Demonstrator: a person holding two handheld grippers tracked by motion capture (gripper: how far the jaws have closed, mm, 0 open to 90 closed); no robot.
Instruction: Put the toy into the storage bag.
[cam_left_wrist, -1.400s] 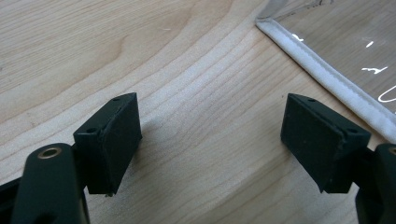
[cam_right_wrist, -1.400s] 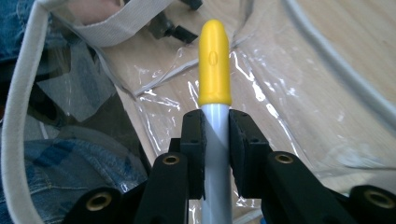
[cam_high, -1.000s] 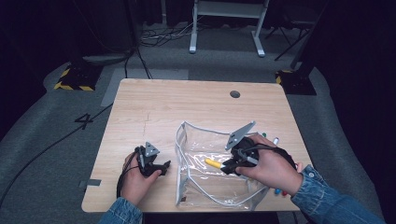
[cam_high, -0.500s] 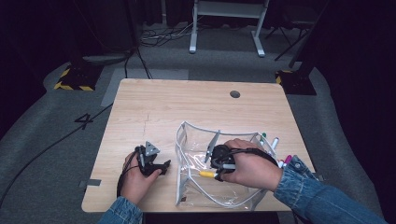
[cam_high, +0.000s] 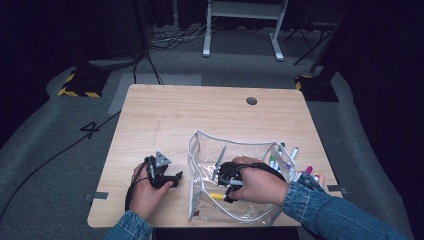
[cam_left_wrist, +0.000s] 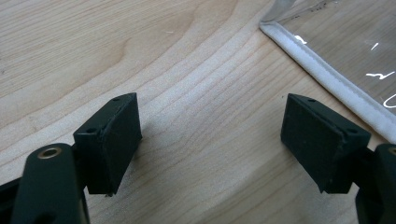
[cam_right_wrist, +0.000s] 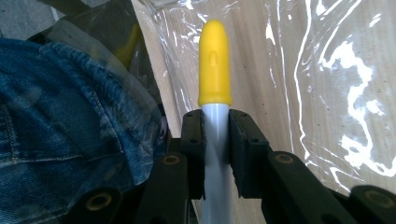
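The right gripper (cam_high: 226, 186) is inside the clear plastic pouch (cam_high: 205, 150), which lies open on the near right part of the wooden table (cam_high: 190, 115). Its jaws are clamped on a marker with a yellow cap (cam_right_wrist: 215, 65): in the right gripper view the grey barrel sits squarely between both pads and the cap stands out beyond the fingertips. In the high view the yellow cap (cam_high: 216, 196) shows low in the pouch, just left of the right hand (cam_high: 260, 186), pointing toward the pouch's left wall. Behind the cap, the right gripper view shows crinkled film over wood grain and a denim sleeve (cam_right_wrist: 56, 116) at the left. The left gripper (cam_high: 172, 176) rests on the table just left of the pouch, held in the left hand (cam_high: 145, 192). Its jaws are spread wide with nothing between them; the left gripper view shows bare wood between the pads and the pouch's white-piped edge (cam_left_wrist: 327, 79) lying near the right jaw, apart from it. Several more markers (cam_high: 285, 155) with coloured caps lie on the table against the pouch's far right corner.
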